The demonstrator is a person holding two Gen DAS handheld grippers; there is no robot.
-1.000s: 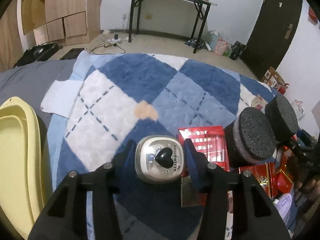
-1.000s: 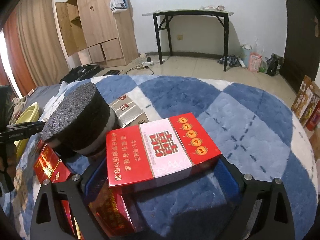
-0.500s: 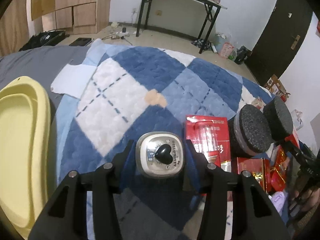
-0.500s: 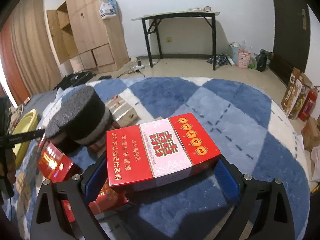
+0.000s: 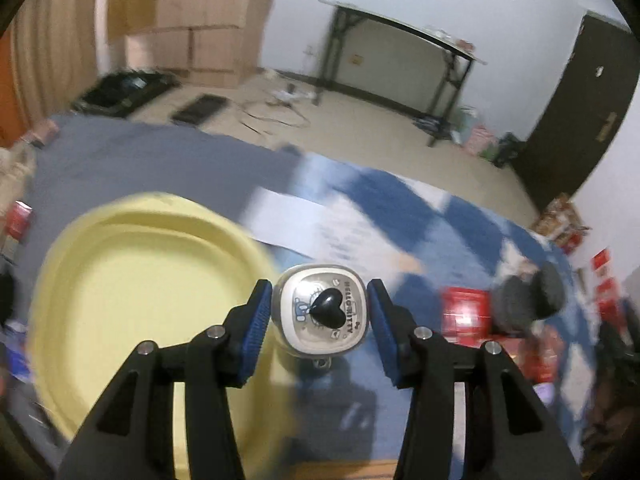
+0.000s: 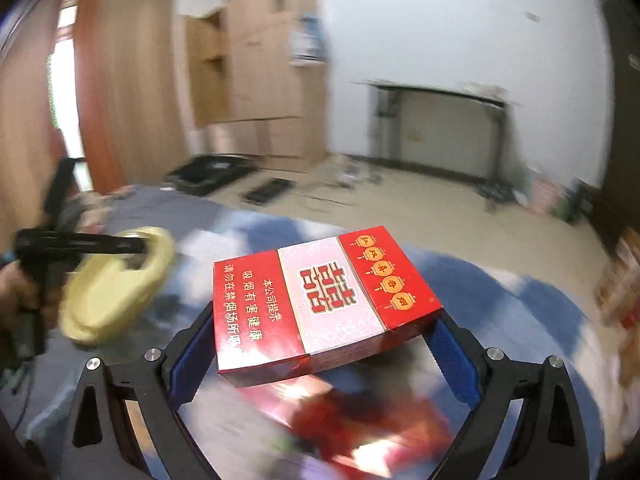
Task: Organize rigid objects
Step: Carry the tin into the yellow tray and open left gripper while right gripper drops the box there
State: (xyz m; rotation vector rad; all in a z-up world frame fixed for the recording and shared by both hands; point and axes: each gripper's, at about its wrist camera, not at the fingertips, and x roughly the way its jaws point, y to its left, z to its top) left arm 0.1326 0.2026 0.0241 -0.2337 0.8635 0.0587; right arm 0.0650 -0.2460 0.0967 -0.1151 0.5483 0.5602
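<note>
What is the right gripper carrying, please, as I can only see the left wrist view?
Observer: The right gripper is shut on a red and white carton, held flat by its ends.
Operator: Thank you. Does that view show my left gripper with its tin?
Observer: The gripper, yes, side-on at the left edge, in a hand; I cannot make out the tin there.
Operator: And what lies under the carton?
Observer: Blurred red packets on the blanket.
</note>
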